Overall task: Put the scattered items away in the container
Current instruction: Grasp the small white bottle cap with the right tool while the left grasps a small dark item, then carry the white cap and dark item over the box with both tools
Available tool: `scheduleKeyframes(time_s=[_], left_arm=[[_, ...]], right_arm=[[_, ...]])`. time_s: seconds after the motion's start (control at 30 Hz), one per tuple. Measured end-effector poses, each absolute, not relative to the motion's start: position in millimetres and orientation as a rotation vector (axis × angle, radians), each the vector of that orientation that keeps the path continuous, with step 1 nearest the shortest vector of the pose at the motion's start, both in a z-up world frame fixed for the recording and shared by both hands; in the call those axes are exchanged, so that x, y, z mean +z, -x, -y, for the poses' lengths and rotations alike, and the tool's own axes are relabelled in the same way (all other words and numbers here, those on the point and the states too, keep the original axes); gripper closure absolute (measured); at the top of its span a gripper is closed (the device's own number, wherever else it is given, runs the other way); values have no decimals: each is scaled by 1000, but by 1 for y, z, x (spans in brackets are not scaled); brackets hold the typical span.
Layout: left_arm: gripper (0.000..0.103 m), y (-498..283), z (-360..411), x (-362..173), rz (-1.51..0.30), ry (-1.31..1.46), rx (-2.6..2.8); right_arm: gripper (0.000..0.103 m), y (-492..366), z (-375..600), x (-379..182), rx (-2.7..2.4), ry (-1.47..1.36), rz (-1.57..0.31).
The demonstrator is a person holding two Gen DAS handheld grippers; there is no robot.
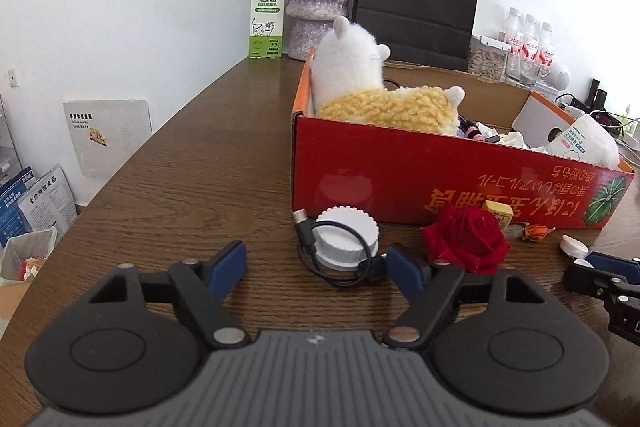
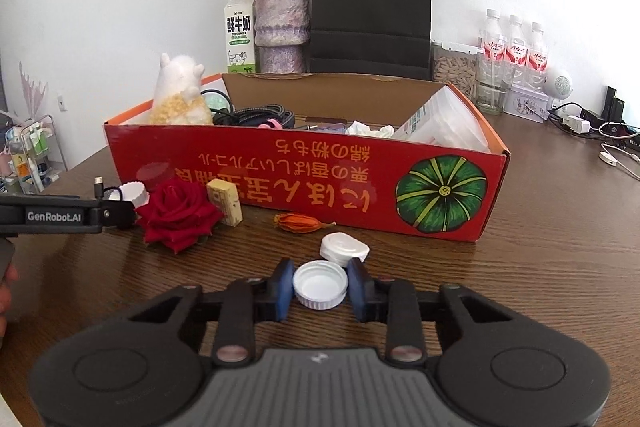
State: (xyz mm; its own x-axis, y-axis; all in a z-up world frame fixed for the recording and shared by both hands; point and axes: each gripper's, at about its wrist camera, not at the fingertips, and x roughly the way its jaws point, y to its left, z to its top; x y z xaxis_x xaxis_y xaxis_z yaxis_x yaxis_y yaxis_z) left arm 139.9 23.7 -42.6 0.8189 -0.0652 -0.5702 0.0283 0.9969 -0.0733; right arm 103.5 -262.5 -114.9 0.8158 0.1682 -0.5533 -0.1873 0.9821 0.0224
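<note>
A red cardboard box [image 1: 400, 167] [image 2: 280, 167] holds a plush alpaca [image 1: 360, 83], cables and tissue packs. In front of it lie a white ridged lid [image 1: 346, 239] wrapped by a black USB cable [image 1: 308, 247], a red rose [image 1: 466, 241] [image 2: 178, 213], a yellow eraser block [image 2: 226, 203], a dried orange bud [image 2: 300, 223] and a white case [image 2: 344, 247]. My left gripper [image 1: 316, 267] is open, just short of the lid and cable. My right gripper [image 2: 320, 287] has its pads against a small white bottle cap [image 2: 320, 285] on the table.
At the back stand a milk carton [image 1: 266, 7], a vase of dried roses [image 2: 282, 27], a black paper bag [image 2: 370, 11], water bottles [image 2: 514, 47] and a jar. Chargers and cables [image 2: 600, 131] lie at the far right. The table's left edge drops to floor clutter.
</note>
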Motion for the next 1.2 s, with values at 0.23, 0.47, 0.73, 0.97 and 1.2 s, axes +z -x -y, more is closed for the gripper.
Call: scheduleKeyframes(time_s=[0.23,0.47,0.73,0.97,1.2], left_arm=[[83,-131,-19,-42,-589,89,-90],[93,-118,-19,-43,-551,84,-60],[93,-107,-25,-41,-541,104,-47],[93,-95,-24,-21,-476,91,-67],[93,-96,-9,14,-381,76,-116]], right_arm=[[76,-98,267,-117,183,14,-563],[76,-94,266,-117,177,15,-540],[76,-87,270,-116,181,2,-523],[76,-81,277,-110,180,-3,-507],[76,-84,280,-79,178,-7,-413]])
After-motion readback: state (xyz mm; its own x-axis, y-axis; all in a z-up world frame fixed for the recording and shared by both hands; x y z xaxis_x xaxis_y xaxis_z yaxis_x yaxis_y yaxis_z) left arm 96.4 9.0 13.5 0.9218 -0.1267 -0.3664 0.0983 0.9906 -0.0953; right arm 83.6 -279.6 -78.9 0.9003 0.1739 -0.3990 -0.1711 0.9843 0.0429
